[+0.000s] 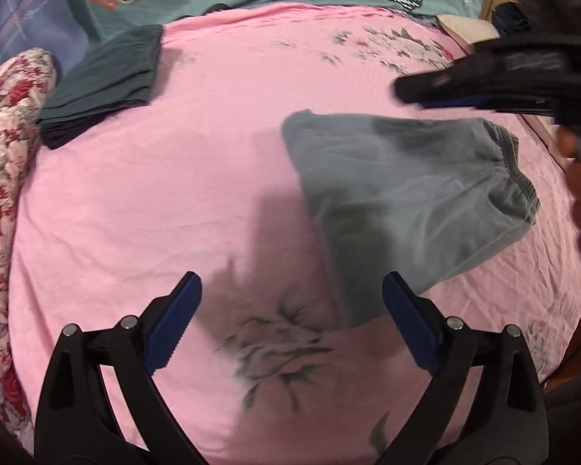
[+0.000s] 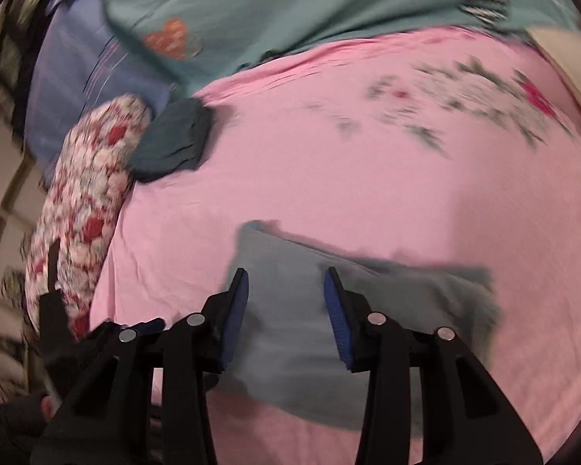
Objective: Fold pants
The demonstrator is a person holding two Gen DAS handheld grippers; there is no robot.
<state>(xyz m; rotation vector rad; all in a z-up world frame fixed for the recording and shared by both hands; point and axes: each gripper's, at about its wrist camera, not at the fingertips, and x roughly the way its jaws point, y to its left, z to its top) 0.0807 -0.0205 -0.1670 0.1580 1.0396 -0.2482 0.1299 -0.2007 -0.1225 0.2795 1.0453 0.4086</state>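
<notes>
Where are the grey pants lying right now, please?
The grey pants lie folded on the pink sheet, right of centre in the left wrist view, under the right claw, far from the dark folded stack at upper left.

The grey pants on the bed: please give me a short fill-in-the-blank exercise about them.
1. The grey pants lie folded on a ___ sheet.
2. The left gripper is ___, with nothing between its fingers.
3. A second folded stack, dark green, lies beside the ___-patterned quilt.

Missing words: pink; open; flower
</notes>
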